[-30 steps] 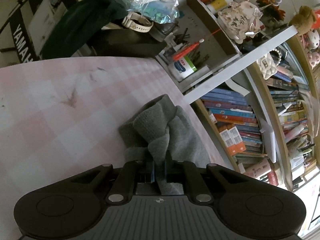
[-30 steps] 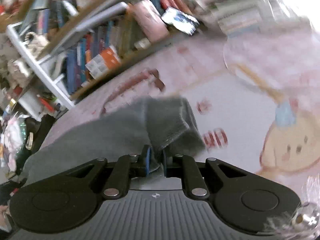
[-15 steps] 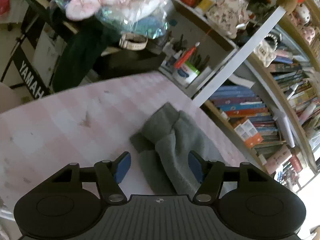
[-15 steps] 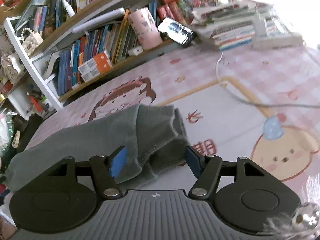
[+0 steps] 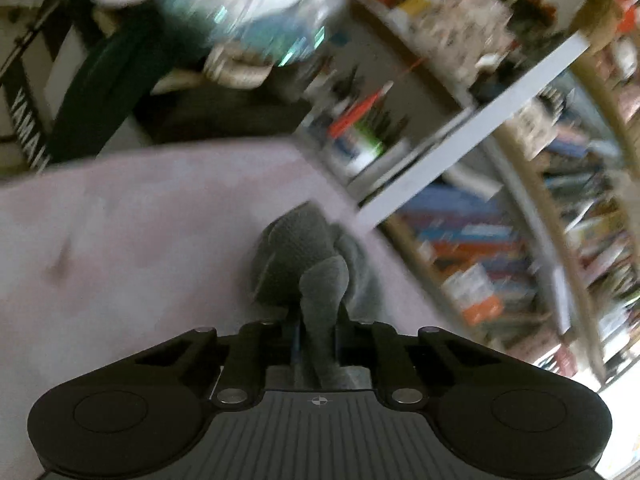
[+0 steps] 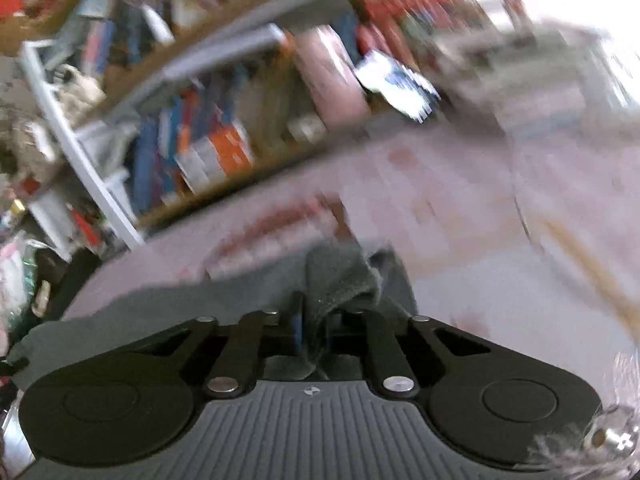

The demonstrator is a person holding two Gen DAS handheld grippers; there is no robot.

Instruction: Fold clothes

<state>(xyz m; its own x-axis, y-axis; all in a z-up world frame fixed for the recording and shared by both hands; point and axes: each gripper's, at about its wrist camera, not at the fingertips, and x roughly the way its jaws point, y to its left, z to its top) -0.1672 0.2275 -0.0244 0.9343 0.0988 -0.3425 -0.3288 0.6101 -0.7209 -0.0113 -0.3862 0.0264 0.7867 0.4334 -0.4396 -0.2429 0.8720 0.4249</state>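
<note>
A grey knit garment (image 5: 304,256) lies bunched on the pink checked tablecloth (image 5: 132,240). My left gripper (image 5: 318,332) is shut on a fold of it, the cloth pinched between the jaws. In the right wrist view the same grey garment (image 6: 340,280) stretches to the left over the cloth. My right gripper (image 6: 314,332) is shut on its other end, a bunched fold rising between the jaws. Both views are motion-blurred.
A bookshelf (image 5: 500,240) full of books runs along the table's far edge, also in the right wrist view (image 6: 224,144). A white shelf post (image 5: 460,136) and a pen holder (image 5: 360,140) stand at the corner. Cartoon prints (image 6: 592,272) mark the tablecloth at right.
Half a second ago both grippers were open around the garment; now both have shut on it again. Both views are moving and blurred.
</note>
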